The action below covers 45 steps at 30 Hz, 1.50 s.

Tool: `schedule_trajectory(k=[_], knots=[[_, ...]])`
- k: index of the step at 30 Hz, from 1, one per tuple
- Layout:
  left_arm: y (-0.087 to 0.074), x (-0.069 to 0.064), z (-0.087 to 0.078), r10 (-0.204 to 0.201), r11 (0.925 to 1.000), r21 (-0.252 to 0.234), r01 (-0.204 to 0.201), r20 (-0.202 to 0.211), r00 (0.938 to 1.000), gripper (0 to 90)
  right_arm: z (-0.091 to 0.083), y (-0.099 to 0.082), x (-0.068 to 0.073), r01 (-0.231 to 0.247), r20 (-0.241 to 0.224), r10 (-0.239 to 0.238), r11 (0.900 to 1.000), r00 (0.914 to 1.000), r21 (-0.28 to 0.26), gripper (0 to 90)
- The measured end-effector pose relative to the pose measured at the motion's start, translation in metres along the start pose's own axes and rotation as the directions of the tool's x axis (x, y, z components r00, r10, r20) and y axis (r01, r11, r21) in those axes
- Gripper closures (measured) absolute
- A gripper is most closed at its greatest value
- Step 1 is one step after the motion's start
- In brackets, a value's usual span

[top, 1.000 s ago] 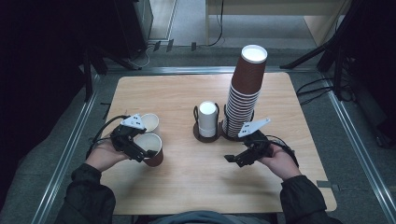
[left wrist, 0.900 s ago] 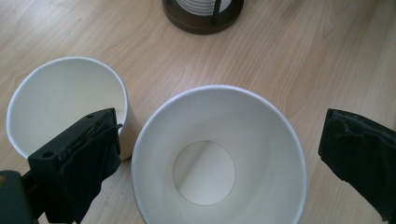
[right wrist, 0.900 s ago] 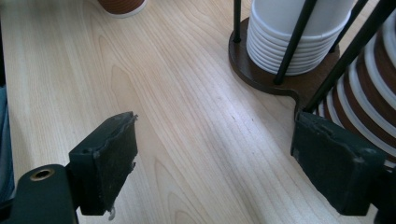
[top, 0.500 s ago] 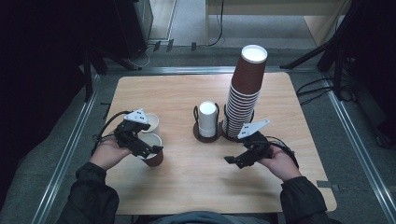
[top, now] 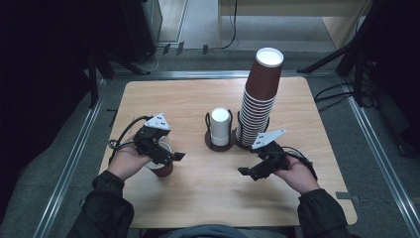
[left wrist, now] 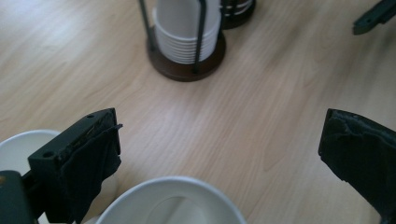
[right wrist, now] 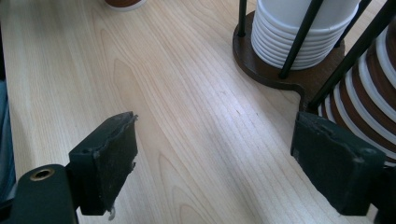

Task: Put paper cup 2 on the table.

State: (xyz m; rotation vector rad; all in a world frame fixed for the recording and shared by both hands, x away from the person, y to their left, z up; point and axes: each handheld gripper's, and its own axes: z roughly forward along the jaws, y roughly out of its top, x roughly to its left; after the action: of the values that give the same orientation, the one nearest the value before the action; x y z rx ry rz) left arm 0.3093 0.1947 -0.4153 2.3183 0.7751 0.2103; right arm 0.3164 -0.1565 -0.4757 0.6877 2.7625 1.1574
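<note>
Two paper cups stand at the table's left. In the left gripper view the nearer cup [left wrist: 173,203] shows its white rim low between my jaws, and the other cup [left wrist: 21,147] sits behind my left jaw. My left gripper [left wrist: 224,140] is open above them, seen from the high view as the left gripper [top: 168,153] over the brown cup [top: 165,170]. At mid-table a short white cup stack [top: 220,124] fills a wire holder. A tall brown cup stack [top: 260,99] rises next to it. My right gripper [top: 250,168] hangs open and holds nothing, in front of the brown stack [right wrist: 369,93].
The wooden table [top: 198,208] has free room in front of the holders and between my two hands. The holder's dark round base [right wrist: 261,60] and thin wire posts stand close to my right jaw. A metal rail [top: 74,158] runs along the table's left side.
My left gripper has shifted toward the near side and a little right, so it now covers the two cups. The right gripper has hardly moved.
</note>
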Motion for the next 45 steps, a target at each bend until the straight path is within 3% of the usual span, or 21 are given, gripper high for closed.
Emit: schedule_trajectory(k=[8,10,19,29,36,45], knots=[[0.016,-0.016,0.022,0.028,0.9993,0.026,-0.029,0.015,0.9995,0.0,0.002,-0.001,0.003,0.006,-0.019,-0.006,0.9999,0.9998,0.010,14.8],[0.020,-0.021,0.027,0.028,0.9986,0.043,-0.030,0.043,0.9987,0.0,0.003,-0.001,0.004,0.004,-0.018,-0.004,0.9999,0.9998,0.013,14.9],[0.031,-0.039,0.048,0.059,0.9976,0.033,-0.060,0.037,0.9976,0.0,0.002,-0.005,0.007,0.019,-0.001,-0.018,0.9997,0.9998,0.013,14.9],[0.036,-0.052,0.070,0.084,0.9960,0.026,-0.085,0.041,0.9956,0.0,-0.001,-0.008,0.008,0.019,0.008,-0.019,0.9998,0.9998,0.010,14.9],[0.036,-0.059,0.083,0.116,0.9912,0.058,-0.119,0.055,0.9917,0.0,-0.002,-0.010,0.009,0.020,0.013,-0.020,0.9997,0.9997,0.014,14.9],[0.034,-0.063,0.093,0.118,0.9910,0.058,-0.121,0.053,0.9916,0.0,-0.001,-0.011,0.009,0.043,0.010,-0.043,0.9989,0.9990,0.020,14.9]])
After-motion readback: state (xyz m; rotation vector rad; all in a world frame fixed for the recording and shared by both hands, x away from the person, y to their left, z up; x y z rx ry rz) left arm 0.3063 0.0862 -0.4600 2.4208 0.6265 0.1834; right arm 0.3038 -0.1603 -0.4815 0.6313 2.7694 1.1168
